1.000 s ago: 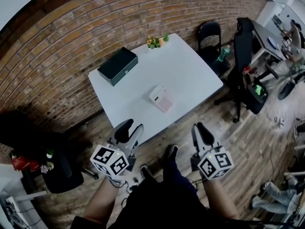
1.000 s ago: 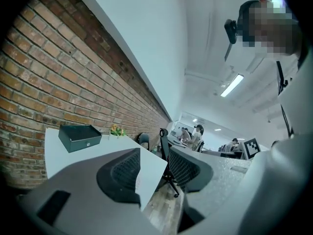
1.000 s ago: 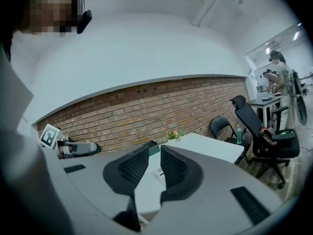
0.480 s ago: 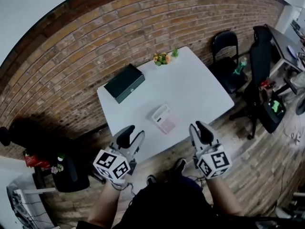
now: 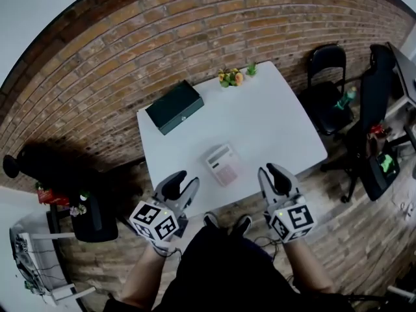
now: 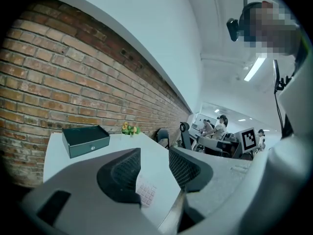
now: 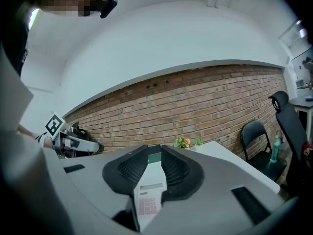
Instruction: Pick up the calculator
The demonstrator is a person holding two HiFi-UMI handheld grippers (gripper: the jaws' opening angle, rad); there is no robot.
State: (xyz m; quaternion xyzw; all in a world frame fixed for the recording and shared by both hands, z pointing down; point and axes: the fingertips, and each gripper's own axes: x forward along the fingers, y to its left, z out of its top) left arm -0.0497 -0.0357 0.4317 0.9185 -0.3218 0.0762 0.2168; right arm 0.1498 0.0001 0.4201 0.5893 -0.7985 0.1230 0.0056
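Observation:
The calculator (image 5: pixel 222 164), white with pinkish keys, lies flat near the front edge of the white table (image 5: pixel 273 122). My left gripper (image 5: pixel 179 186) hovers over the table's front edge, below and left of the calculator. Its jaws are open and empty. My right gripper (image 5: pixel 275 176) hangs at the front edge, right of the calculator, its jaws a little apart with nothing in them. In the left gripper view the calculator (image 6: pixel 145 192) shows low between the jaws. In the right gripper view the calculator (image 7: pixel 149 197) shows through the narrow gap, some way ahead.
A dark green box (image 5: pixel 174 106) sits at the table's back left and a small flower pot (image 5: pixel 230 77) at the back edge. A brick wall (image 5: pixel 130 51) runs behind. Black chairs (image 5: pixel 328 64) stand to the right, a black stool (image 5: pixel 91 216) to the left.
The person has stepped toward the table. Both grippers have come forward from over the floor to the table's front edge, nearer the calculator. The jaws look the same.

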